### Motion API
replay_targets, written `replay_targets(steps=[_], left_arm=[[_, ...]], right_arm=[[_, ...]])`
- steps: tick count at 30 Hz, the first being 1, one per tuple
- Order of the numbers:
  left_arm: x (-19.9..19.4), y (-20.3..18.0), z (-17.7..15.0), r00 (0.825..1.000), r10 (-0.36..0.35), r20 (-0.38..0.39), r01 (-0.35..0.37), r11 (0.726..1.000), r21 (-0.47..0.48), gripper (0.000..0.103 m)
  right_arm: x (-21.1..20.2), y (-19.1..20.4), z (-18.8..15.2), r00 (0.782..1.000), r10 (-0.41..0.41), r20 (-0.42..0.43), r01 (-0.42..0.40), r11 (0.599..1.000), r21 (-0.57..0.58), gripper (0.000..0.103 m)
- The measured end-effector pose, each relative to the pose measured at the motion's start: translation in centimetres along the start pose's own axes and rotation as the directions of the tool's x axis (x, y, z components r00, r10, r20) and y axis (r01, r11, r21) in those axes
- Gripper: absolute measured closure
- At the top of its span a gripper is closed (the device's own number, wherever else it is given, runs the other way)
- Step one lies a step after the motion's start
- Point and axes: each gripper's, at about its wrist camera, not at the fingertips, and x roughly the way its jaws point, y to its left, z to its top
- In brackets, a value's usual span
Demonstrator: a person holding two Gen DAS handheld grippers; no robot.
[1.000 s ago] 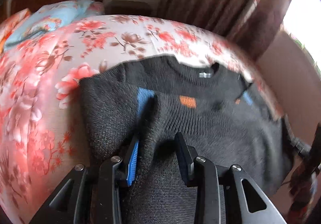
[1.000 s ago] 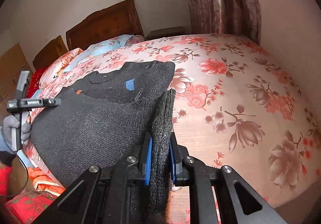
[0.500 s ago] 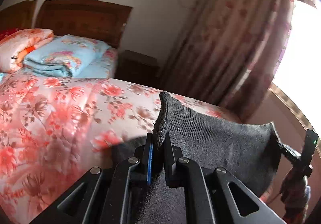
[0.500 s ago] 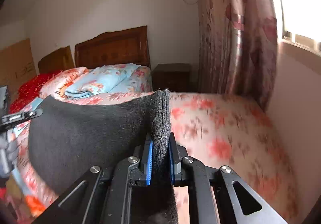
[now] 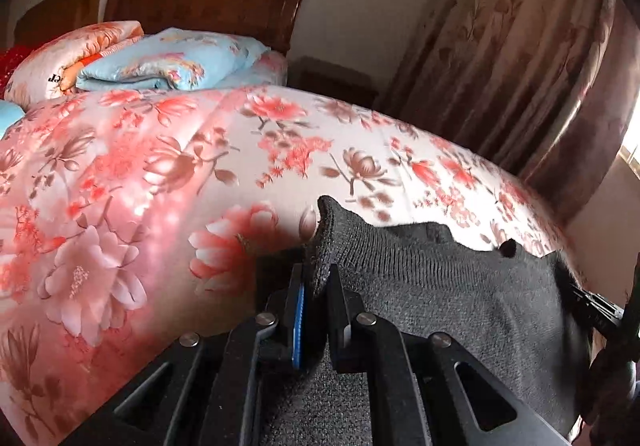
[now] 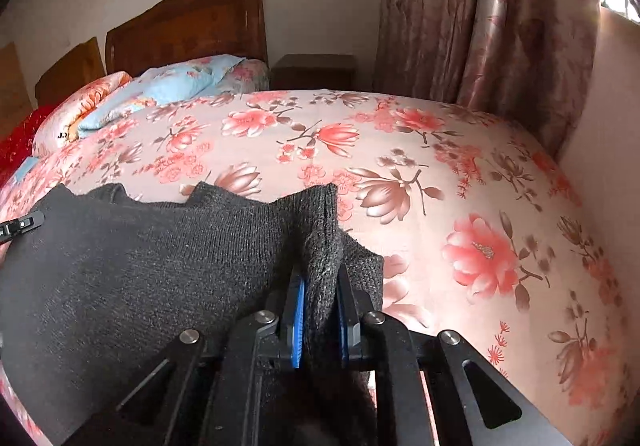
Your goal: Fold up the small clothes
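Now clamped at 2 corners: left gripper point(image 5: 316, 286) newly shut on sweater point(image 5: 460, 298), right gripper point(image 6: 320, 286) pinching its other edge; lifted off bedspread point(image 6: 440, 166), carried forward for folding.

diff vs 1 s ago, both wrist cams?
Left gripper went from open around the dark sweater to shut on its edge. Both grippers lifted that edge off the floral bedspread and swung it toward the headboard. Right gripper stays clamped on its corner.
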Motion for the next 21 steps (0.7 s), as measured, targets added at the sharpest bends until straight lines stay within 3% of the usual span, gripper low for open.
replay_targets(steps=[5, 7, 9, 11, 15, 17, 19, 21], left_arm=[[-2.2, -0.5, 1.7, 0.998, -0.036, 0.049, 0.036, 0.999, -0.003, 0.094], [-1.8, -1.2, 2.3, 0.999, -0.006, 0.047, 0.005, 1.0, 0.014, 0.094], [0.2, -1.4, 1.7, 0.998, 0.053, -0.014, -0.053, 0.998, 0.035, 0.094], [2.0, -0.5, 0.5, 0.996, 0.073, -0.058, -0.072, 0.997, 0.015, 0.093], [0.7, 0.7, 0.5, 0.998, 0.053, -0.021, -0.054, 0.997, -0.063, 0.088], [-1.4, 0.3, 0.4, 0.994, 0.094, 0.061, -0.088, 0.992, -0.09, 0.088], [-3.5, -1.0, 0.3, 0.986, 0.07, 0.154, -0.057, 0.994, -0.089, 0.083], [-4.2, -3.5, 0.8, 0.983, 0.04, 0.177, -0.036, 0.999, -0.023, 0.078]], right_arm=[[-2.1, -0.3, 0.9, 0.998, 0.036, 0.048, -0.037, 0.999, 0.015, 0.0], [-2.5, -0.5, 1.7, 0.997, 0.037, 0.067, -0.039, 0.999, 0.024, 0.0], [-1.2, -0.4, 1.9, 0.999, 0.022, 0.039, -0.023, 1.0, 0.017, 0.0], [1.9, -0.2, 0.8, 0.997, 0.009, -0.071, -0.009, 1.0, 0.007, 0.0], [0.9, -1.9, 0.7, 0.997, 0.068, -0.047, -0.063, 0.993, 0.102, 0.0], [-0.5, -1.9, 0.6, 0.999, 0.026, -0.024, -0.023, 0.993, 0.117, 0.0], [-2.4, -0.7, 0.7, 0.999, 0.004, 0.051, -0.008, 0.997, 0.08, 0.0], [-3.7, 1.6, 1.0, 0.995, 0.003, 0.098, -0.004, 1.0, 0.014, 0.0]])
